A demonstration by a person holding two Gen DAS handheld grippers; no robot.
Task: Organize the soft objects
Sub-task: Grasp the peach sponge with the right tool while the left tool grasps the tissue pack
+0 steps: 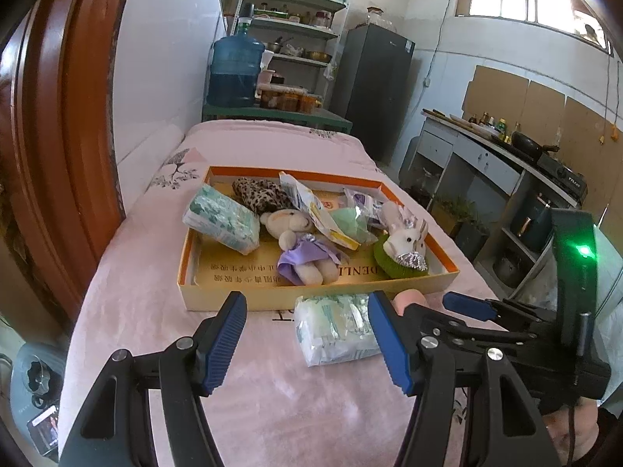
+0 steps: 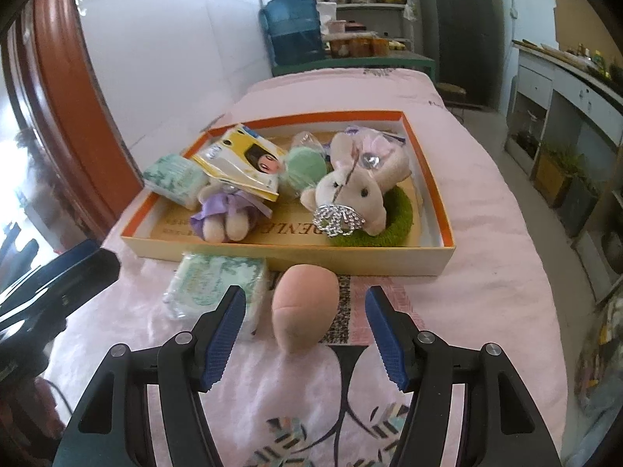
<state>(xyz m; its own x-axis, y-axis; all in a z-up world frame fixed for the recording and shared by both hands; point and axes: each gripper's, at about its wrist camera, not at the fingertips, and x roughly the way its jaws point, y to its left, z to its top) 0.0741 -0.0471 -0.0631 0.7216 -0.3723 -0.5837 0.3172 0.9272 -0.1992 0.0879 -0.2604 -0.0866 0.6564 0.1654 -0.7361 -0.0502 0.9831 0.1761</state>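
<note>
An orange-rimmed cardboard tray (image 1: pixel 319 299) (image 2: pixel 288 251) lies on a pink bedspread and holds a tissue pack (image 1: pixel 222 218), a leopard-print pouch (image 1: pixel 261 193), a bear in a purple dress (image 1: pixel 301 251) (image 2: pixel 226 214), packets and a plush rabbit on a green pad (image 1: pixel 403 238) (image 2: pixel 356 190). In front of the tray lie a second tissue pack (image 1: pixel 335 329) (image 2: pixel 216 286) and a peach-coloured soft egg shape (image 2: pixel 303 305) (image 1: pixel 407 299). My left gripper (image 1: pixel 307 338) stands open, its right finger beside the loose tissue pack. My right gripper (image 2: pixel 303 334) is open around the peach shape without touching it.
A wooden headboard (image 1: pixel 66 116) and white wall run along the left of the bed. Beyond the bed stand a blue water jug (image 1: pixel 233 66), shelves and a dark fridge (image 1: pixel 373 85). A kitchen counter (image 1: pixel 498 151) lines the right side.
</note>
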